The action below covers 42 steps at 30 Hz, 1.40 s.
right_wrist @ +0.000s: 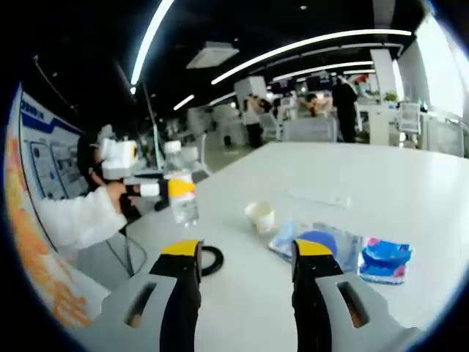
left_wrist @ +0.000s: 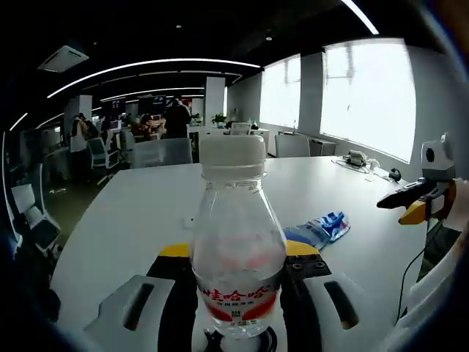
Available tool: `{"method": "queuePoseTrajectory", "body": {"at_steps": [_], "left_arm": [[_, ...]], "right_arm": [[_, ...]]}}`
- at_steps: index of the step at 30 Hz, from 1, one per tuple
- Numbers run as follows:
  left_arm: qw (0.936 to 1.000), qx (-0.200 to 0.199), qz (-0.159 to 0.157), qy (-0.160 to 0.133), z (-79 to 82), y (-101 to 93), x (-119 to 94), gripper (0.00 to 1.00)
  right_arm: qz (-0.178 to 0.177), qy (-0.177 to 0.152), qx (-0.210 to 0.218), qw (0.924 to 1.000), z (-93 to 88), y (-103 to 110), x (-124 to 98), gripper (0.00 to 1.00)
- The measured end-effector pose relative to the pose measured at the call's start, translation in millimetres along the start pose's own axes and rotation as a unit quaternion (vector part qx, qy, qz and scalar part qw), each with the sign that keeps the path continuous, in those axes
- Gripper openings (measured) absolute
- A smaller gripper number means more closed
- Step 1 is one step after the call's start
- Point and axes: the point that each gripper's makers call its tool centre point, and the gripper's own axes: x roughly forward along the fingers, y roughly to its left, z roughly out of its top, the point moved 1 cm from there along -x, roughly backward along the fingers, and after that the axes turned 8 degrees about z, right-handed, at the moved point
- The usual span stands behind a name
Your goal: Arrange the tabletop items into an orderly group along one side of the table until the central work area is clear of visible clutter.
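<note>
Looking at the big white table [right_wrist: 352, 191] first, you've got loads of bare surface running off toward the far chairs, so room isn't your problem; the near edge is, since it curves past right by your hands, so don't set anything too close to it. Progress-wise I'd call this early: your left gripper [right_wrist: 150, 189] is clamped on the clear water bottle [left_wrist: 236, 242], which is lifted off the table out past the near edge in the right gripper view, so that one's in transit and not placed yet. Your right gripper [right_wrist: 245, 268] has its jaws apart with nothing between them, hovering over the table just short of the rest of the clutter. That clutter sits loose near the middle: a clear plastic bag [right_wrist: 326, 240] beyond the right jaw, a blue and white packet [right_wrist: 385, 259] just beside it, a small paper cup [right_wrist: 261, 216] a bit further back, and a black ring [right_wrist: 211, 259] close to the left jaw. None of it reads as a tidy group along one side so far, so my guess is most of the sorting is left, smallest bits included.
</note>
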Motion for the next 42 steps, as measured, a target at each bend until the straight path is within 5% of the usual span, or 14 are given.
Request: {"method": "queuePoseTrajectory", "body": {"at_steps": [5,8,14,30,42], "left_arm": [[0.9996,-0.029,-0.007,0.005,-3.0,7.9,15,0.42],[0.9996,-0.029,-0.004,0.008,-2.5,12.4,23,0.42],[0.9997,-0.019,-0.004,0.017,-0.7,21.1,43,0.42],[0.9971,-0.047,0.009,0.06,-11.8,42.6,102,0.42],[0.9915,-0.072,0.026,0.105,-41.5,47.0,131,0.41]], "right_arm": [[-0.044,-0.007,0.052,0.9976,-22.1,-20,-25,0.48],[-0.073,0.021,0.029,0.9967,-37.9,-28,-37,0.48],[-0.091,0.017,0.066,0.9935,-54.1,-39,-52,0.48],[-0.127,0.003,0.109,0.9859,-67.0,-57,-70,0.46],[-0.143,0.003,0.131,0.9811,-74.3,-67,-74,0.46]]}}
